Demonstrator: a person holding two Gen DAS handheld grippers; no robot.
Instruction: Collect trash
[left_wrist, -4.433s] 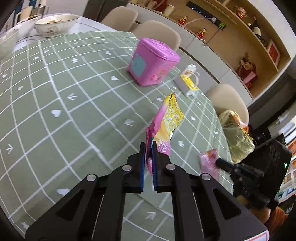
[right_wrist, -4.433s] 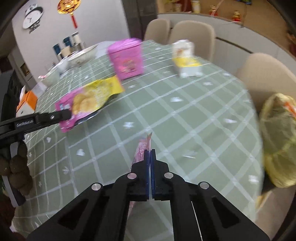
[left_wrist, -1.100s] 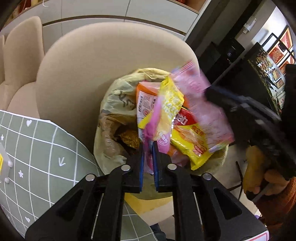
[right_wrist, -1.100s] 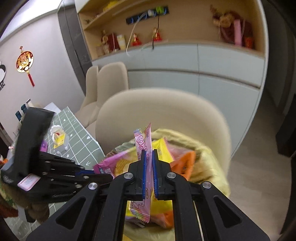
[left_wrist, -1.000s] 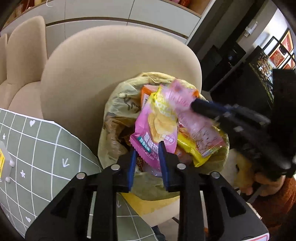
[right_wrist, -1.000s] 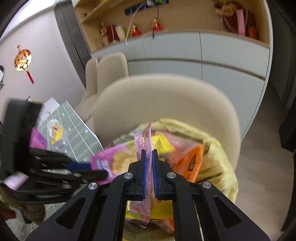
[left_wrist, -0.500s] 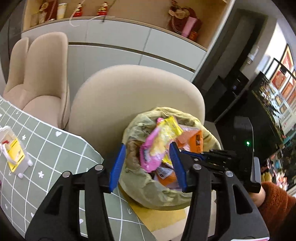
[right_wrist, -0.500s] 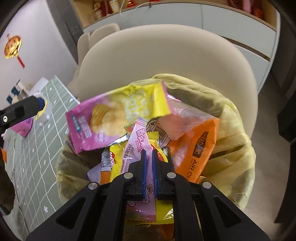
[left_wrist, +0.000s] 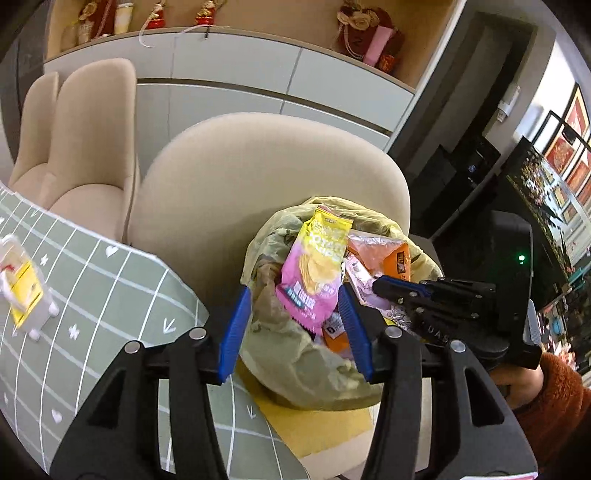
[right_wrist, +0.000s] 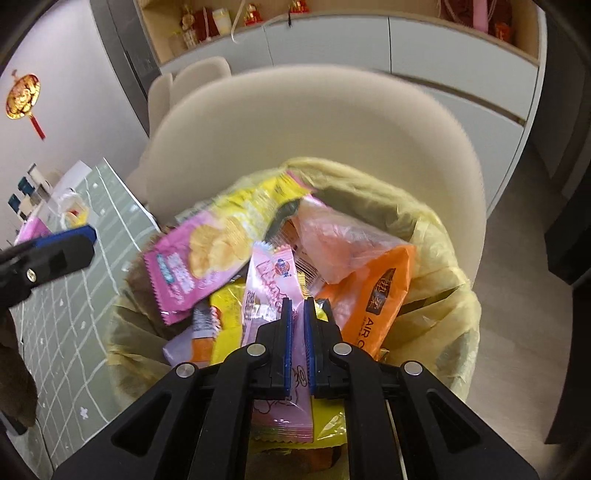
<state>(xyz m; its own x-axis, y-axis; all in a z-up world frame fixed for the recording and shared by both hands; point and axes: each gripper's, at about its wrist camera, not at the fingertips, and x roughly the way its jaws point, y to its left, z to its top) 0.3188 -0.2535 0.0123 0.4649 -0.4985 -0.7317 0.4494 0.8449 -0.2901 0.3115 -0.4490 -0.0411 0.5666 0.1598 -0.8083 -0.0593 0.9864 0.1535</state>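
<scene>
Pale pink crinkly plastic snack wrapper (right_wrist: 275, 295) pinched between the blue pads of the right gripper (right_wrist: 297, 343), jaws nearly closed on its lower half, upper half sticking up over the open mouth of the yellow-green plastic trash bag (right_wrist: 436, 258). Not yet released, so this piece counts as delivered to the bag but not dropped.

Pink-and-yellow foil crisp packet (left_wrist: 317, 269) lying free on top of the heap inside the bag, propped against the rim. Left gripper (left_wrist: 293, 328) hanging above it with jaws about half spread and nothing between the pads (no contact with the packet visible). That piece judged done.

Beneath and beside: an orange snack pouch (right_wrist: 380, 295), a clear crumpled wrapper, a yellow packet, all already in the bag, which looks close to full.

Bag resting on the seat of a beige upholstered chair (left_wrist: 258, 177), right at the edge of the green grid-patterned tablecloth (left_wrist: 85, 295). On the cloth, a small white-and-yellow carton (left_wrist: 22, 291), and in the right wrist view part of a pink box at the far left; whether either is trash cannot be told.

Remaining, judged from this: letting the pink wrapper go, then checking the table for anything more.
</scene>
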